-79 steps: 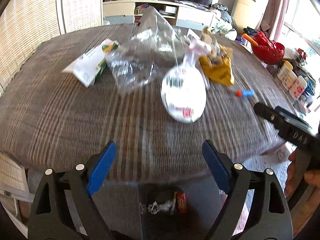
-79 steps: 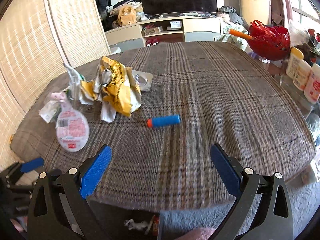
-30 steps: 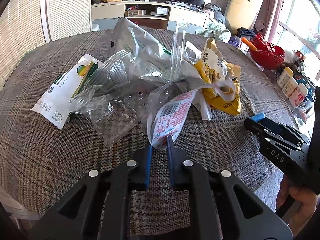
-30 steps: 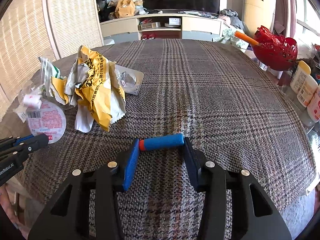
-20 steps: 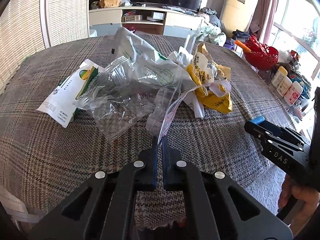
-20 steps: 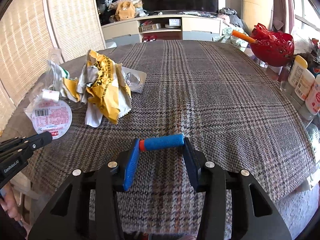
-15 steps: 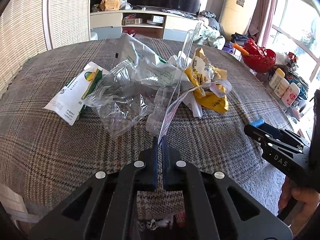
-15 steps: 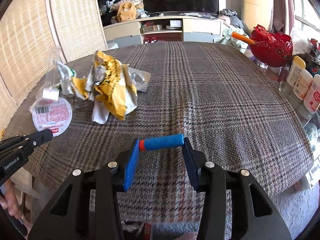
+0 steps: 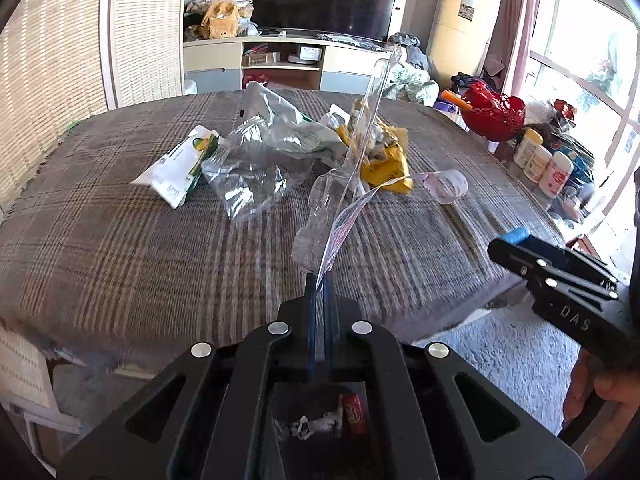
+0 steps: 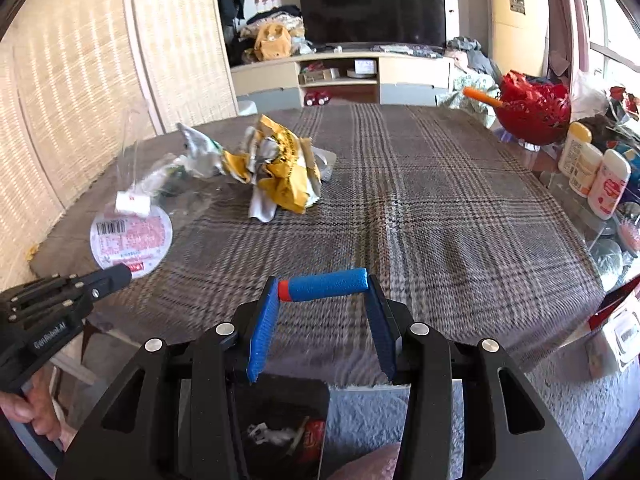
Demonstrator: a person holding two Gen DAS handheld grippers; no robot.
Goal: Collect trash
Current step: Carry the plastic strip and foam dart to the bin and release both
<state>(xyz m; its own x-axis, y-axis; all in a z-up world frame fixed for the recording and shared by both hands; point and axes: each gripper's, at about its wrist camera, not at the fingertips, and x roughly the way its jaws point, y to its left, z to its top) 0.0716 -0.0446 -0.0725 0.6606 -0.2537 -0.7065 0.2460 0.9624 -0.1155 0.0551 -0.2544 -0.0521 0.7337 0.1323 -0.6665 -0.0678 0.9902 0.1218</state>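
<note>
1. Your left gripper (image 9: 319, 280) is clamped tight on the edge of the round printed lid (image 9: 345, 227), which carries a clear plastic pack (image 9: 360, 136) standing up from it. A second ago the jaws were just closing on that lid edge.
2. Lid and pack now hang clear of the plaid tablecloth (image 9: 120, 248), over its near edge. Earlier the lid lay flat on the cloth among the other litter.
3. Your right gripper (image 10: 323, 286) grasps the blue foam dart (image 10: 328, 283) end to end, its orange tip against the left pad. A second ago the dart was already pinched but at cloth level; now it is lifted, near the table edge.
4. Both grippers have pulled back toward you and up since the earlier frames; a black bin (image 10: 280, 420) with scraps and a red can inside now shows below each.
5. Left on the cloth: yellow crumpled wrapper (image 10: 286, 178), clear bags (image 9: 256, 176), white-green carton (image 9: 180, 166). Their places match the earlier frames.
6. A small pinkish clear scrap (image 9: 446, 186) lies on the cloth right of the yellow wrapper.
7. Red basket (image 10: 534, 114) and bottles (image 10: 592, 178) sit off the far right side, unchanged.
</note>
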